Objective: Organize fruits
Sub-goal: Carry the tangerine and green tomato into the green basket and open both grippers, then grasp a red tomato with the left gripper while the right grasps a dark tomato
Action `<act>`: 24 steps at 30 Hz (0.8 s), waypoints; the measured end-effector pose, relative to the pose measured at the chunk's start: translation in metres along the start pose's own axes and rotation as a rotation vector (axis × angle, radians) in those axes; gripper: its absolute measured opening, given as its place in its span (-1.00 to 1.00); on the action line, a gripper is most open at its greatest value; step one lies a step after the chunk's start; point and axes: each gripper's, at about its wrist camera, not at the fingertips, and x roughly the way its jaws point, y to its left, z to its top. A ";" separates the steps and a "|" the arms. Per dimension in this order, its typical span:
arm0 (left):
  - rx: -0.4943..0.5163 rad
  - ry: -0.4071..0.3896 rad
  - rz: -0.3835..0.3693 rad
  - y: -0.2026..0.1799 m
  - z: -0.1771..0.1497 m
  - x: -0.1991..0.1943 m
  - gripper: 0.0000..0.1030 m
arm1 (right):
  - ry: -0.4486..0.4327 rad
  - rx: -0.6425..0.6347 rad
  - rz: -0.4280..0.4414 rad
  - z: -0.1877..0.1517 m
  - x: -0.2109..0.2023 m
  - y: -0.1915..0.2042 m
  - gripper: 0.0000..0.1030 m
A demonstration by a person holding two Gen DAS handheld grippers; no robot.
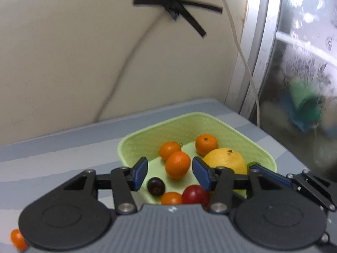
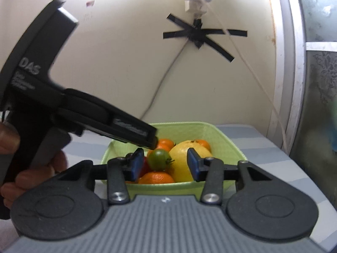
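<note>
Your desk (image 1: pixel 63 154) wears a cloth of pale blue and grey stripes and is pushed up against a cream wall (image 1: pixel 73 52). On that wall, strips of black tape (image 1: pixel 179 6) cross in a star over a cable end, a dark cable (image 1: pixel 126 63) curves down from it toward the desk, and a thin white cord (image 1: pixel 242 52) hangs beside a pale metal frame (image 1: pixel 259 42) of patterned frosted glass; something green and blue shows blurred behind the pane.

The light green basket (image 1: pixel 189 120) sits on the desk near its far right corner, and the fruits lie inside: several small oranges (image 1: pixel 177 167), a big yellow citrus (image 1: pixel 225 161), a dark plum (image 1: pixel 156 186) and a red fruit (image 1: pixel 194 195). One more small orange fruit (image 1: pixel 18 239) lies outside the basket, at the lower left edge of the left view.

Your left tool (image 1: pixel 169 174) hangs over the near side of the basket with its blue pads parted; an orange shows in the gap below, but the pads do not press on it. Your right tool (image 2: pixel 163 166) reaches in from the neighbouring side, also parted and gripping nothing; a green tomato (image 2: pixel 159 159) sits in the basket beyond its pads. In the right view your hand (image 2: pixel 31 168) wraps the left tool's black handle
</note>
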 end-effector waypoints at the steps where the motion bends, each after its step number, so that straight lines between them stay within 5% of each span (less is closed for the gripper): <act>1: -0.012 -0.028 -0.002 0.005 -0.003 -0.013 -0.07 | -0.008 0.009 0.001 -0.001 -0.003 -0.002 -0.08; 7: -0.112 -0.123 0.098 0.073 -0.046 -0.098 -0.04 | -0.101 0.076 0.032 0.000 -0.029 -0.011 -0.09; 11: -0.166 -0.067 0.285 0.128 -0.090 -0.135 -0.04 | -0.122 0.080 0.119 -0.001 -0.047 -0.001 -0.10; 14: -0.225 -0.019 0.338 0.158 -0.118 -0.150 -0.04 | -0.086 0.019 0.204 -0.001 -0.052 0.023 -0.10; 21: -0.284 -0.041 0.281 0.173 -0.126 -0.147 -0.04 | 0.118 -0.177 0.356 -0.002 -0.021 0.099 -0.10; 24: -0.217 -0.062 0.218 0.155 -0.120 -0.140 -0.04 | 0.159 -0.200 0.376 0.000 -0.002 0.115 -0.12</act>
